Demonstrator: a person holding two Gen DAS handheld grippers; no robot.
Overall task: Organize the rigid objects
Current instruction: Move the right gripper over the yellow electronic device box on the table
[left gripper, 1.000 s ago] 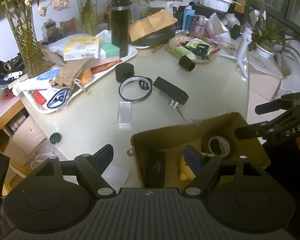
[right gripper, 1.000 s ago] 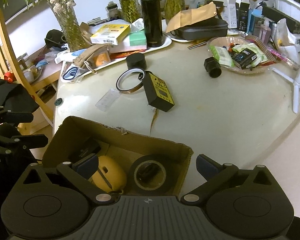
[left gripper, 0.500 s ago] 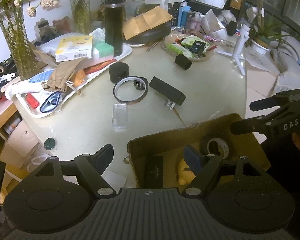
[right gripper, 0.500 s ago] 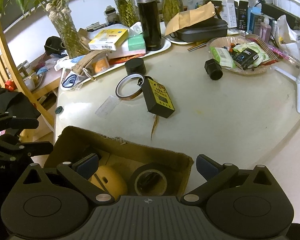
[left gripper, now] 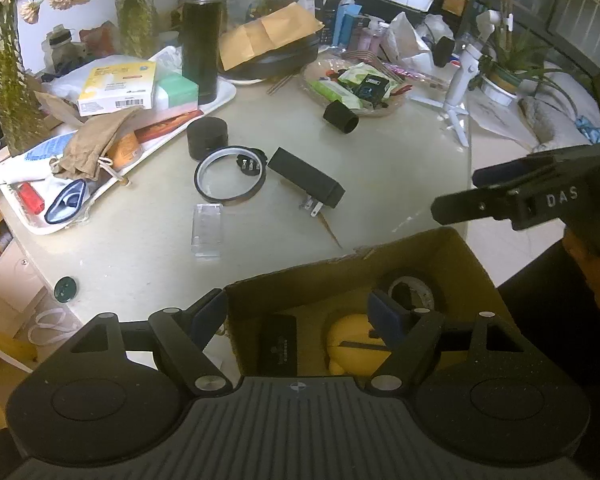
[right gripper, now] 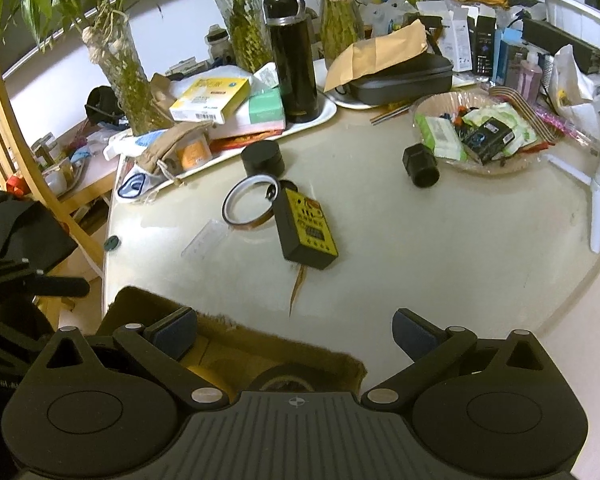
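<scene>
An open cardboard box (left gripper: 340, 268) stands at the table's near edge. It holds a black case (left gripper: 278, 344), a yellow object (left gripper: 352, 344) and a black tape roll (left gripper: 414, 296). My left gripper (left gripper: 296, 314) is open astride the box's left wall, with one finger outside and one inside, and nothing pressed. My right gripper (right gripper: 296, 334) hangs open over the box's far rim (right gripper: 284, 340); in the left wrist view it shows as the right gripper (left gripper: 456, 194) above the box's right corner. On the table lie a black-and-yellow adapter (right gripper: 306, 232), an amber tape ring (right gripper: 248, 204), a black jar (right gripper: 262, 158), a black cylinder (right gripper: 420, 166) and a clear case (left gripper: 207, 230).
A white tray (right gripper: 328, 110) at the back carries boxes, a pouch and a tall black flask (right gripper: 294, 60). A shallow dish of packets (right gripper: 480, 132) sits back right beside a white tripod (right gripper: 598, 184). Vases of plants line the rear; a wooden chair (right gripper: 4, 120) stands left.
My right gripper has moved forward from the box toward the table's middle, so less of the box's inside shows in its view. The left gripper has stayed about where it was.
</scene>
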